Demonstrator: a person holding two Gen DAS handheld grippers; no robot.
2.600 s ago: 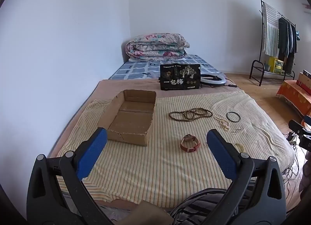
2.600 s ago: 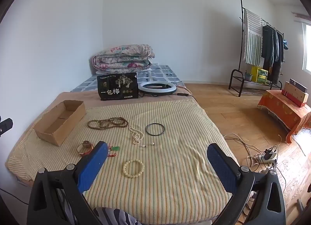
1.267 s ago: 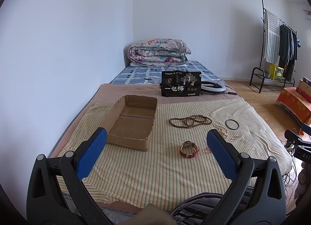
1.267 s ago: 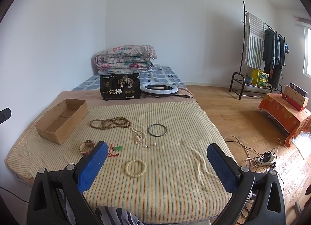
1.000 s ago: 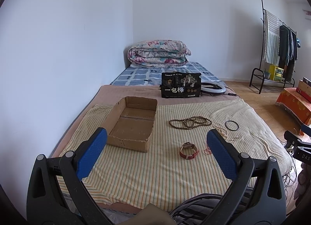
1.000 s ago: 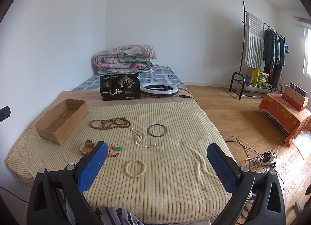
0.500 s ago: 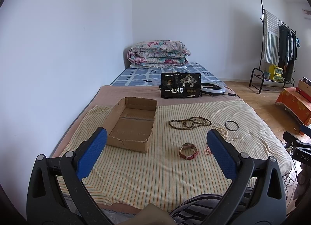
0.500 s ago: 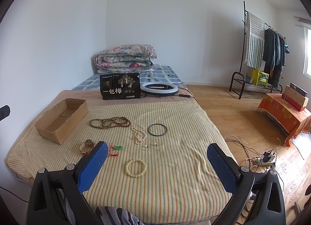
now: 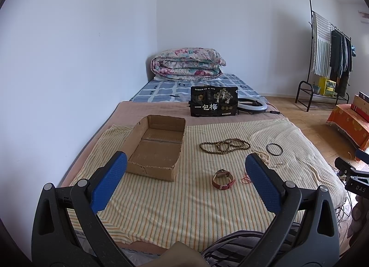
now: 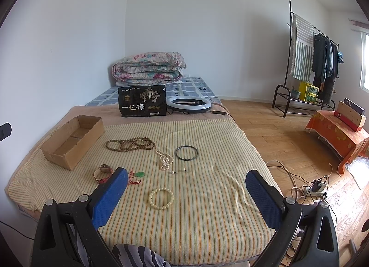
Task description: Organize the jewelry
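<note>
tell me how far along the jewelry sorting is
Nothing looks done: the cardboard box is empty. Nothing is in hand; the left gripper and right gripper are open. Left: wooden beads, pearls, black bangle, watch, cream bracelet.

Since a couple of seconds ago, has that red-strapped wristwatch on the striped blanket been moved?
No. The red-strapped wristwatch lies where it did, right of the brown cardboard box and nearer than the brown bead necklace.

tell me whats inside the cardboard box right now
The cardboard box shows only its bare floor, no jewelry. The strip just behind its near wall is hidden in both views.
</note>
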